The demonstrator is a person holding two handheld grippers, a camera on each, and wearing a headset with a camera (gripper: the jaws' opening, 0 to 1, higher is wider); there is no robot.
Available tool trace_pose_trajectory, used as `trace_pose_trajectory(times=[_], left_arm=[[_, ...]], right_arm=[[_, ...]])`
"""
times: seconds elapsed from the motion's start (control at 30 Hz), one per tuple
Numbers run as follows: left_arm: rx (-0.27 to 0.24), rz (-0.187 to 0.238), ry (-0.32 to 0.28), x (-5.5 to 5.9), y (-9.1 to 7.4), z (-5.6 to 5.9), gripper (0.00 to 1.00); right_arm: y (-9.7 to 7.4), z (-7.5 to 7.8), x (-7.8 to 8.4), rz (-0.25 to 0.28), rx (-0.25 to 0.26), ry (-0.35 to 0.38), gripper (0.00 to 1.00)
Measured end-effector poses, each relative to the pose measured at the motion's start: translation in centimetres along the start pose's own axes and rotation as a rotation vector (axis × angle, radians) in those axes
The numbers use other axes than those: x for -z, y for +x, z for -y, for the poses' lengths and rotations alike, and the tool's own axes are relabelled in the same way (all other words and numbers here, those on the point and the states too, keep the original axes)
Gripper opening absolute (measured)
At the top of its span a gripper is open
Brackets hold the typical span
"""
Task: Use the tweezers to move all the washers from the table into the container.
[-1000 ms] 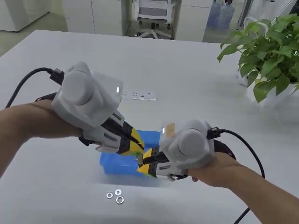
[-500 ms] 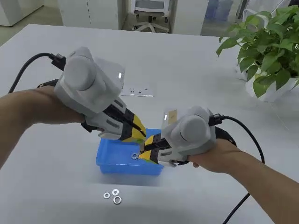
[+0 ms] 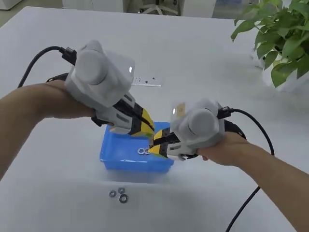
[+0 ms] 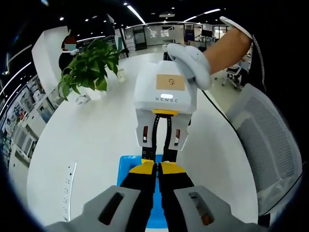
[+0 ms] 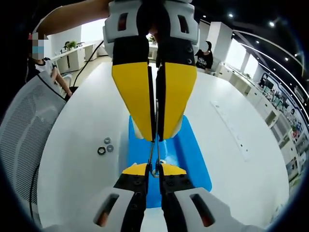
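Note:
My two grippers meet tip to tip over the blue container. The left gripper comes down from the left and the right gripper faces it from the right. In the right gripper view, thin metal tweezers run from between the left gripper's yellow jaws into the right gripper's shut jaws. Two washers lie inside the container, just below the jaws. Three more washers sit in a cluster on the white table in front of the container, also seen as washers left of the container.
A potted plant stands at the far right of the table. A white power strip lies behind the container. Black cables trail from both grippers. A mesh chair stands beside the table.
The head camera has tilted down, so the whole scene shifted. Two washers now show in the container under the jaws, where one showed half a second ago. Both grippers stay tip to tip.

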State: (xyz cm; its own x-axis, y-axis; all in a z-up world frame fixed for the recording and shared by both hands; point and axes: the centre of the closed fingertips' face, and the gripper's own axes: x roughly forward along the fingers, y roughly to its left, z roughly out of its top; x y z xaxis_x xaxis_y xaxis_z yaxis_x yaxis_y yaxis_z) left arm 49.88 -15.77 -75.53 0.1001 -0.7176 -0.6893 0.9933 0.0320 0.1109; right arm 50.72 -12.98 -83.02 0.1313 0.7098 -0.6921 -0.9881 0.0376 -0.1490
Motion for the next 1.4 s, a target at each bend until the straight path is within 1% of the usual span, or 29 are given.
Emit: trace_pose_trajectory(times=[0.17,0.27,0.4,0.77,0.83,0.93,1.27,1.4], left_arm=[[0.005,-0.001,-0.011,0.7,0.7,-0.4,0.06],[0.007,-0.001,-0.014,0.9,0.9,-0.6,0.06],[0.007,-0.002,-0.023,1.5,1.4,-0.9,0.06],[0.015,-0.007,-0.039,2.3,2.3,-0.7,0.06],[0.01,0.004,-0.046,2.2,2.3,-0.7,0.06],[0.01,0.009,-0.05,2.2,2.3,-0.7,0.06],[0.016,0.001,-0.04,2.1,2.2,-0.4,0.06],[0.016,0.003,-0.039,1.9,2.0,-0.3,0.06]], right_arm=[[0.7,0.4,0.8,-0.008,-0.005,0.009,0.1],[1.0,0.6,1.1,-0.007,-0.007,0.014,0.1],[1.5,0.7,1.6,-0.018,-0.009,0.012,0.1],[2.1,0.5,2.7,-0.038,-0.027,0.014,0.1],[2.0,0.5,2.7,-0.031,-0.026,0.016,0.1],[2.1,0.5,2.7,-0.028,-0.028,0.018,0.1],[1.9,0.4,2.7,-0.037,-0.026,-0.003,0.11],[1.6,0.4,2.6,-0.036,-0.02,-0.006,0.11]])
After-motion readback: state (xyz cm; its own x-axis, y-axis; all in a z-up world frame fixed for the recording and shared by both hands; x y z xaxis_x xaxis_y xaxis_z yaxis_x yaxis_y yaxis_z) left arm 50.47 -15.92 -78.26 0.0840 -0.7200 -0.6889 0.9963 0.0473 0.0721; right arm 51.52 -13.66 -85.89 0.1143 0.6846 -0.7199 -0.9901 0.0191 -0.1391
